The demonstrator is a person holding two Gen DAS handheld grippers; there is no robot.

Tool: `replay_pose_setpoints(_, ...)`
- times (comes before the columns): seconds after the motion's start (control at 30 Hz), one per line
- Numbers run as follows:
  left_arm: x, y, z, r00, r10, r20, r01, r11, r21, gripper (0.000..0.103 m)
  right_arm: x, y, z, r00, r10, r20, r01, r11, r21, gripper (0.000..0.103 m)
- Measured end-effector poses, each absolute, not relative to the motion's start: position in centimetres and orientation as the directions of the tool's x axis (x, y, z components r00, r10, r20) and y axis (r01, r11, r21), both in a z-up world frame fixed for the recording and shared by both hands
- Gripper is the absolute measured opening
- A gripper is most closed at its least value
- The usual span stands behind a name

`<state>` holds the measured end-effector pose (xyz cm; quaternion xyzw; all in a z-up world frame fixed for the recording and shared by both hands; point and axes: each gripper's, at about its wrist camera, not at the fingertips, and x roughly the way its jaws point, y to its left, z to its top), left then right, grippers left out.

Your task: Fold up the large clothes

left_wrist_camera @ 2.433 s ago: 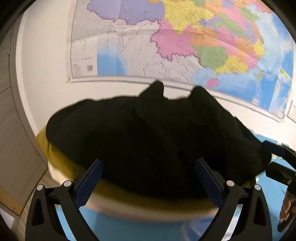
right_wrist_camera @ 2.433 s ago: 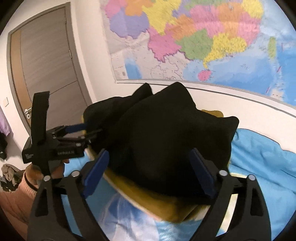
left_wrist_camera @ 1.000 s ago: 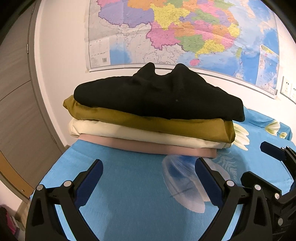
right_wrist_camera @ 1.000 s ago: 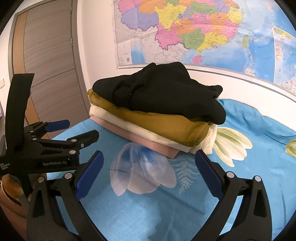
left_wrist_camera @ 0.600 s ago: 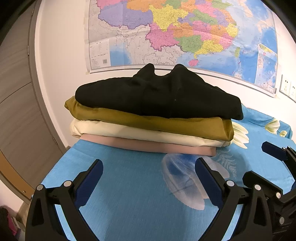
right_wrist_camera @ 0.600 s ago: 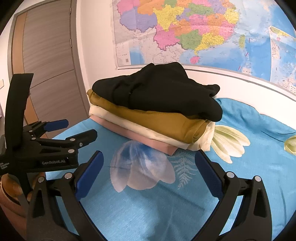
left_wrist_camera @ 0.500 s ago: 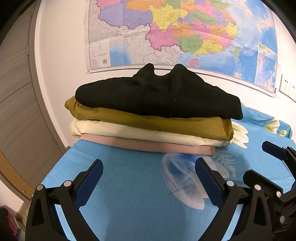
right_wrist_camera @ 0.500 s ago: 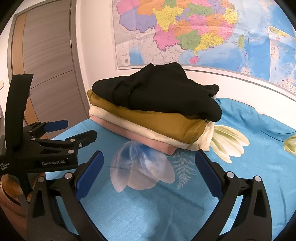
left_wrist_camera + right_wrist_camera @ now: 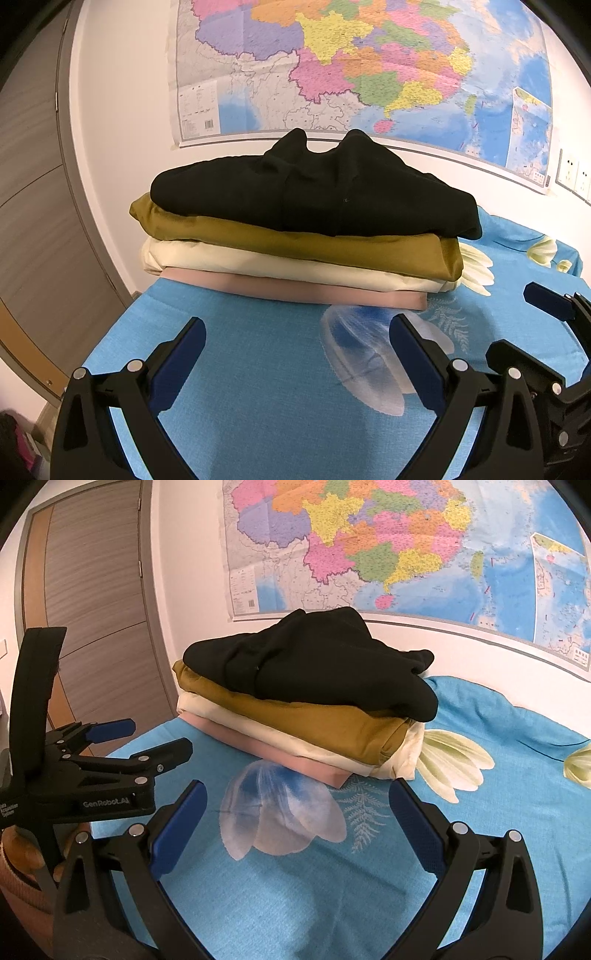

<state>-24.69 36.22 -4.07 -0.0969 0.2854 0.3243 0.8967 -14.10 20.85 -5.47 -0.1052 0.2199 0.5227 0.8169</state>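
Note:
A folded black garment (image 9: 317, 195) (image 9: 314, 664) lies on top of a stack: an olive one (image 9: 295, 240) (image 9: 325, 720), a cream one (image 9: 258, 264) (image 9: 295, 744) and a pink one (image 9: 295, 288) (image 9: 280, 757) under it. The stack sits at the far end of the blue flowered bed (image 9: 258, 369) (image 9: 369, 886), against the wall. My left gripper (image 9: 297, 354) is open and empty, short of the stack. My right gripper (image 9: 297, 818) is open and empty too. The left gripper also shows in the right wrist view (image 9: 144, 738).
A large map (image 9: 351, 66) (image 9: 406, 542) hangs on the white wall behind the stack. A grey-brown door (image 9: 92, 609) stands at the left. Wall sockets (image 9: 572, 173) are at the right. The right gripper's tip (image 9: 546, 302) shows at the left view's right edge.
Both grippers have drawn back from the stack, leaving the black garment on top. Over the last half second almost nothing has moved.

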Motion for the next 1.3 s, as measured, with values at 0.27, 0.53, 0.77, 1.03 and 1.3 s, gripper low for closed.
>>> replay_pose_setpoints(0.27,-24.81,35.95,-3.94,0.628,0.533,-0.567,-0.638,0.770,0.017,0.096,-14.19,20.83,-5.46,0.353,0.808,-0.471,-0.901,0.429,0.061,0.097)
replay_pose_setpoints(0.53,-24.78,35.81,-3.92,0.627,0.531,-0.570,-0.636,0.771,0.019,0.096,-14.28,20.65,-5.47,0.347,0.813,-0.468,-0.903,0.424,0.066,0.097)
replay_pose_setpoints(0.77,-24.78,35.68,-3.97,0.626,0.532,-0.571,-0.637,0.771,0.020,0.096,-14.32,20.54,-5.52,0.351,0.812,-0.467,-0.902,0.427,0.067,0.097)
replay_pose_setpoints(1.03,-24.81,35.51,-4.15,0.625,0.530,-0.573,-0.637,0.771,0.018,0.096,-14.40,20.49,-5.52,0.350,0.811,-0.468,-0.901,0.428,0.067,0.097)
replay_pose_setpoints(1.3,-24.93,35.24,-4.24,0.624,0.529,-0.575,-0.637,0.770,0.016,0.096,-14.43,20.42,-5.59,0.353,0.810,-0.468,-0.899,0.432,0.069,0.097)
